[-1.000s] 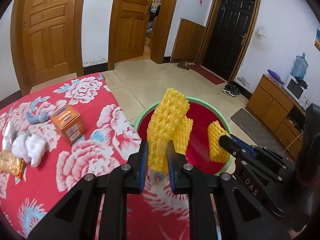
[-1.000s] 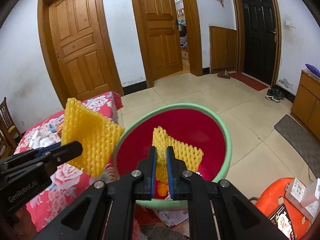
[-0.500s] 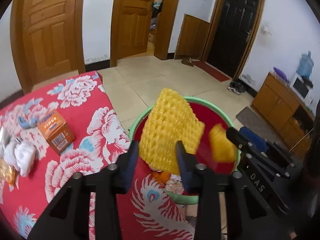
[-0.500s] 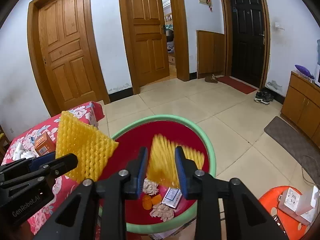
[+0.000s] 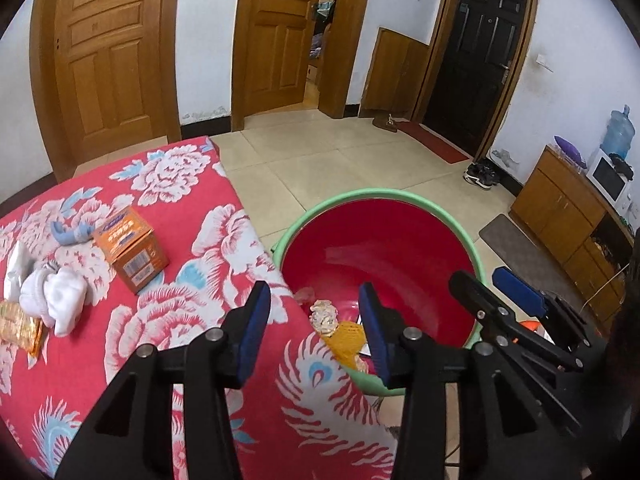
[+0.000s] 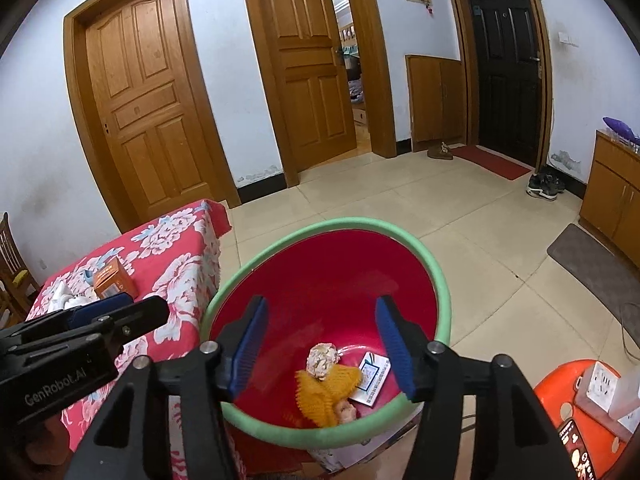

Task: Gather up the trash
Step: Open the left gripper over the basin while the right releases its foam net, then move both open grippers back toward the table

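Observation:
A red basin with a green rim (image 5: 352,200) (image 6: 436,276) stands beside the table. Yellow foam netting (image 6: 326,392) (image 5: 346,340) lies at its bottom with crumpled scraps (image 6: 322,358) and a small white card (image 6: 374,376). My left gripper (image 5: 316,324) hangs over the table's edge and the basin, its jaws opening with nothing between them. Over the basin, my right gripper (image 6: 320,344) has its jaws opening too, also with nothing in them. An orange box (image 5: 132,248), white crumpled cloth (image 5: 54,300) and an orange wrapper (image 5: 18,330) lie on the table.
The table wears a red floral cloth (image 5: 160,184). An orange stool (image 6: 576,412) with a power strip and a phone stands to the right. Tiled floor (image 6: 440,208) spreads beyond the basin. A wooden chair (image 6: 12,264) stands at the far left.
Both grippers opened and let go of the yellow foam netting, which dropped into the basin. Neither hand shifted much.

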The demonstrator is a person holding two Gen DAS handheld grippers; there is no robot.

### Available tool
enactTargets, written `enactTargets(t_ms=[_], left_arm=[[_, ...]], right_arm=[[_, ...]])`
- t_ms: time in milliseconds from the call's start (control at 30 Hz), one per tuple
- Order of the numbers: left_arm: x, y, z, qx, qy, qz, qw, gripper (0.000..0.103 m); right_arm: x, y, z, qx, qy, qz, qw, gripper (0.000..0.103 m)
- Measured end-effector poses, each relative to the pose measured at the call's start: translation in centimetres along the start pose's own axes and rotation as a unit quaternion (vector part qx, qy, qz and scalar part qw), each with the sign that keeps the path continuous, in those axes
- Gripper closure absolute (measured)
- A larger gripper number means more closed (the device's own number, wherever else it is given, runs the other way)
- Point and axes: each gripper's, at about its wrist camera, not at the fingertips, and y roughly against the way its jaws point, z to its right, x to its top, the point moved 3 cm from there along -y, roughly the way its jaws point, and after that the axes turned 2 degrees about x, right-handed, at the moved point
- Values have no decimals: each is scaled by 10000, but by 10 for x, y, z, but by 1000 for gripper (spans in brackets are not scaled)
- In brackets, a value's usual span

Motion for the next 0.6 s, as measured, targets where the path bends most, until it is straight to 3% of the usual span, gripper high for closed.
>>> enactTargets(t_ms=[133,267,433,600], left_arm=[[-5,7,-2,85,-30,37,10000,57],[-7,18,-2,108,-104,117,9998,57],[-8,31,-6,78,-170,243,9995,46],[-13,45,-18,97,-17,312,9995,46]], right_arm=[[-2,2,3,58,-61,-41,10000,26],[-1,7,0,26,-82,-4,10000,24],[0,12,-8,43,-93,-10,9999,20],[-5,22,-20,24,22,28,10000,19]])
